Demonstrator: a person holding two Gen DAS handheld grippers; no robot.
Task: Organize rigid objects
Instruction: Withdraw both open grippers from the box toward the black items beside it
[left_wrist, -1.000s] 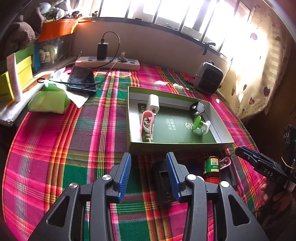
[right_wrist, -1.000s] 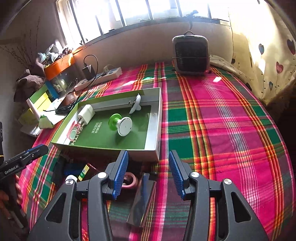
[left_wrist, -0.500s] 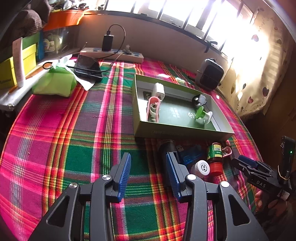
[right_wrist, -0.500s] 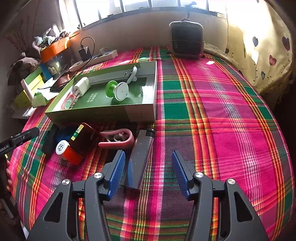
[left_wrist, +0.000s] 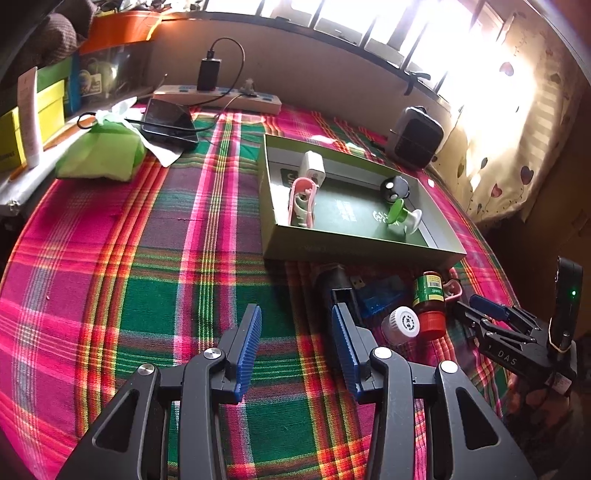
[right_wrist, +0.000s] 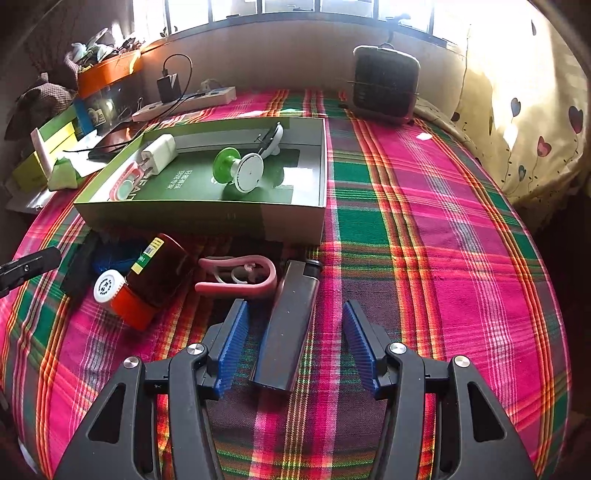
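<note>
Your right gripper has its fingers apart, straddling the dark lighter that lies lengthwise between them, unpinched, ready for transfer into the green box ahead. Your left gripper waits, fingers apart around nothing.

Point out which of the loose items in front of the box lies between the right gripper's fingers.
The dark lighter. It lies lengthwise between the open right gripper, untouched; the pink clip and the brown bottle sit farther off, toward the box.
</note>
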